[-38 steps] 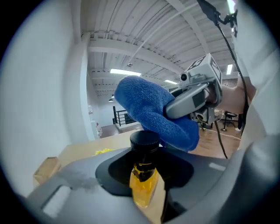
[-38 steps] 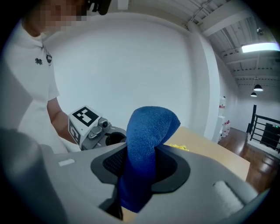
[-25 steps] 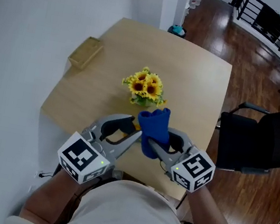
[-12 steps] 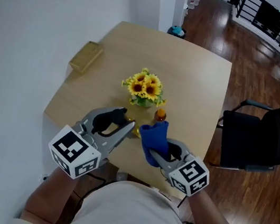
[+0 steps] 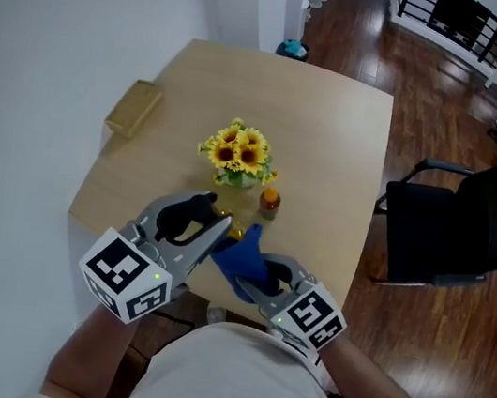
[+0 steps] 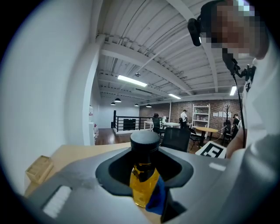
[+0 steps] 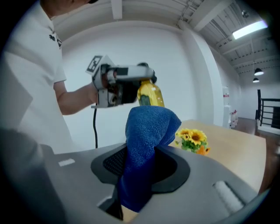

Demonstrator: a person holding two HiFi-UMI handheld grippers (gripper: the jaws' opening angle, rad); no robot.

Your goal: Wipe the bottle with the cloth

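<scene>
My left gripper (image 5: 222,229) is shut on a small bottle (image 6: 144,178) of yellow liquid with a black cap; in the head view only a bit of the bottle (image 5: 235,232) shows at the jaw tips. A blue cloth (image 5: 238,256) is clamped in my right gripper (image 5: 251,281), which is shut on it. In the left gripper view, a corner of the cloth (image 6: 155,201) lies against the bottle's lower right side. The right gripper view shows the cloth (image 7: 147,140) standing up from the jaws, with the left gripper (image 7: 120,85) and bottle (image 7: 151,94) beyond it.
On the wooden table (image 5: 335,142) stand a bunch of sunflowers (image 5: 235,151), a small orange bottle (image 5: 270,202) beside it, and a wooden box (image 5: 131,108) at the left edge. A black chair (image 5: 457,230) stands to the right.
Both grippers have come down and nearer to my body. The cloth has dropped from in front of the flowers to the left gripper's tips, uncovering the small orange bottle on the table.
</scene>
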